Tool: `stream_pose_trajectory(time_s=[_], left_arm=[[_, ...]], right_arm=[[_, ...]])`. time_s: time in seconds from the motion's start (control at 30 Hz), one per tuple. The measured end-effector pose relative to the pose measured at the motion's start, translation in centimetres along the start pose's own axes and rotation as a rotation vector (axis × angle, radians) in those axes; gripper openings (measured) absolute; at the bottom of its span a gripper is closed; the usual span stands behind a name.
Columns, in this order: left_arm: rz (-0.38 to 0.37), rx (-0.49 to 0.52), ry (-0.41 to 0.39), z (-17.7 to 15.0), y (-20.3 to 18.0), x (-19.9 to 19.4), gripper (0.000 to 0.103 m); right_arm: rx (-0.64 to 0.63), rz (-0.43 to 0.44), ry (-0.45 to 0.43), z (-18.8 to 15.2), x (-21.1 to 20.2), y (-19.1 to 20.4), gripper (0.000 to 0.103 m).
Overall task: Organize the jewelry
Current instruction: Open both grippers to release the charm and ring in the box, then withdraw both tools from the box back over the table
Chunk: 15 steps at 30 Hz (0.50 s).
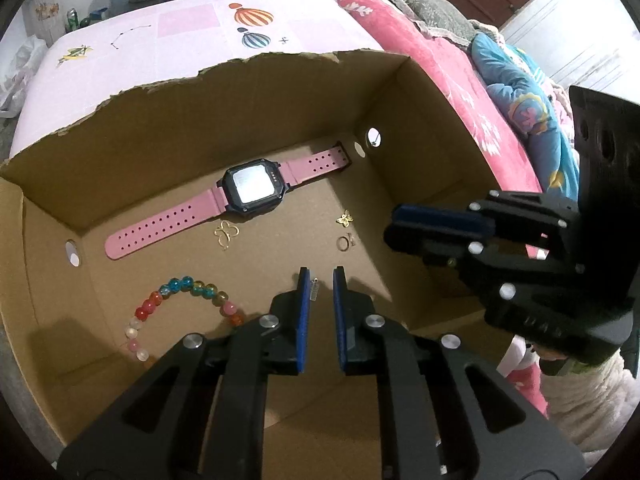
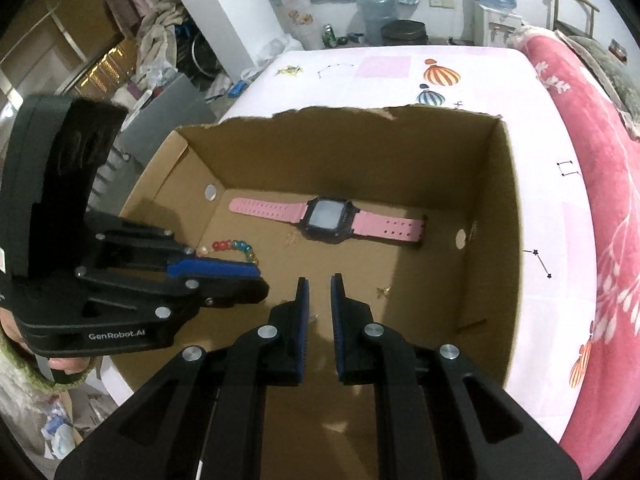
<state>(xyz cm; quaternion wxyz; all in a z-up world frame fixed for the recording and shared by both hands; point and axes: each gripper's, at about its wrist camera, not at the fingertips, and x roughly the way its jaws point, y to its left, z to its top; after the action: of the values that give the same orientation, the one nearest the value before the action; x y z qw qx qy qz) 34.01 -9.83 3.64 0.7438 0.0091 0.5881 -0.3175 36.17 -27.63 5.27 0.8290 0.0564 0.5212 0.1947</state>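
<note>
A cardboard box (image 1: 168, 120) lies open on a pink-clothed table. In it lie a pink-strapped watch (image 1: 252, 192), a colourful bead bracelet (image 1: 176, 304), a gold clover charm (image 1: 226, 233), a gold butterfly charm (image 1: 344, 218), a ring (image 1: 344, 242) and a small silver bar (image 1: 314, 290). My left gripper (image 1: 320, 276) hovers over the box floor, narrowly open and empty, next to the silver bar. My right gripper (image 2: 319, 284) is narrowly open and empty above the box front; it also shows in the left wrist view (image 1: 400, 224). The right wrist view shows the watch (image 2: 328, 218) and bracelet (image 2: 234, 248).
The box (image 2: 500, 208) has a torn far wall and finger holes in its sides. The table's cloth (image 2: 384, 68) has balloon prints. A pink blanket (image 2: 600, 128) lies to the right. Bottles and clutter stand beyond the table.
</note>
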Motion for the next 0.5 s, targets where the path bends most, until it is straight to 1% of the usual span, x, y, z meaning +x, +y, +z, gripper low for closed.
stream_pose_trajectory(time_s=[0.1,0.17,0.23,0.27,0.37,0.4,0.43,0.47,0.5], left_arm=[[0.002,-0.007,-0.011,-0.2,0.1,-0.4,0.011],[0.007,-0.003,-0.031,-0.4,-0.1,-1.2,0.011],[0.014,0.009,-0.060,-0.8,-0.5,-2.3,0.011],[0.016,0.017,-0.077,-1.1,-0.8,-3.0,0.012],[0.019,0.047,-0.147,-2.4,-2.0,-5.8,0.018],[0.022,0.061,-0.180,-3.3,-2.6,-7.0,0.021],[0.024,0.076,-0.210,-4.2,-3.1,-8.2,0.026],[0.023,0.092,-0.244,-5.4,-3.7,-9.4,0.029],[0.022,0.104,-0.270,-6.4,-4.1,-10.3,0.037]], right_arm=[[0.014,-0.009,-0.009,0.1,-0.3,-0.3,0.015],[0.020,-0.011,-0.019,0.0,-0.8,-0.3,0.021],[0.016,-0.015,-0.044,-0.3,-1.8,0.0,0.025],[0.010,-0.014,-0.065,-0.5,-2.7,0.3,0.028],[0.004,-0.003,-0.122,-1.4,-5.3,0.9,0.037],[0.003,0.009,-0.154,-2.1,-6.8,1.3,0.038],[0.003,0.015,-0.176,-2.7,-7.9,1.5,0.040],[0.003,0.021,-0.196,-3.3,-8.9,1.6,0.041],[-0.001,0.031,-0.227,-4.3,-10.4,1.9,0.042]])
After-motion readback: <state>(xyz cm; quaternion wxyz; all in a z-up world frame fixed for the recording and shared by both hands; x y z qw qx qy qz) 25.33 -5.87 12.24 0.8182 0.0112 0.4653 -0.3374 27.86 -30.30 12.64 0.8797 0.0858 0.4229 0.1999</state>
